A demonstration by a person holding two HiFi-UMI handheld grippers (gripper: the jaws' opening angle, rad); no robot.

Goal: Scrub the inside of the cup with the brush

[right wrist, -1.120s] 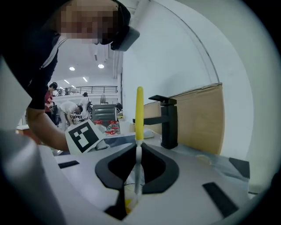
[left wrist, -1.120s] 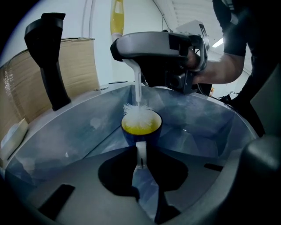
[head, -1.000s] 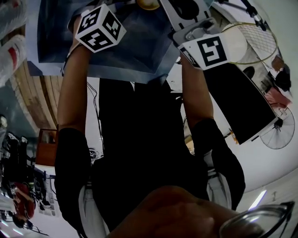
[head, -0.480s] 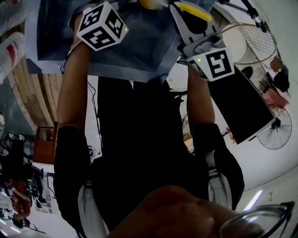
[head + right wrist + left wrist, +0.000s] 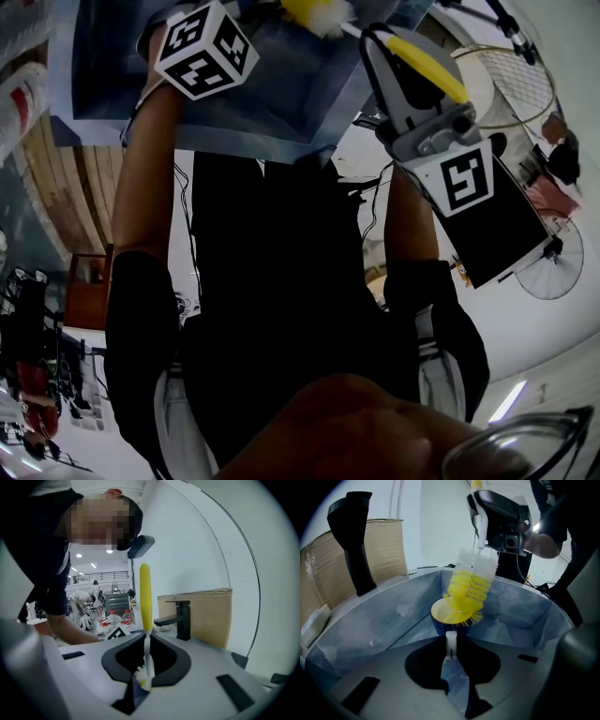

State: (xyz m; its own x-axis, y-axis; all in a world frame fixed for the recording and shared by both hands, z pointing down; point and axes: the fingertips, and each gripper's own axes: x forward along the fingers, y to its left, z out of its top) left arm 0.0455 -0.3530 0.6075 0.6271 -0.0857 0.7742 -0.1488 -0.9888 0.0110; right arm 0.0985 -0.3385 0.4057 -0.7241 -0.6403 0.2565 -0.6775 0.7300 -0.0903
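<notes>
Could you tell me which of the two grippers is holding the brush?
The right gripper, clamped on the brush; the left gripper grips the cup instead.

A tall black metal tap point(image 5: 352, 545) stands beside a basin lined with blue plastic sheeting point(image 5: 379, 618). A brown cardboard panel point(image 5: 388, 545) stands just behind it
</notes>
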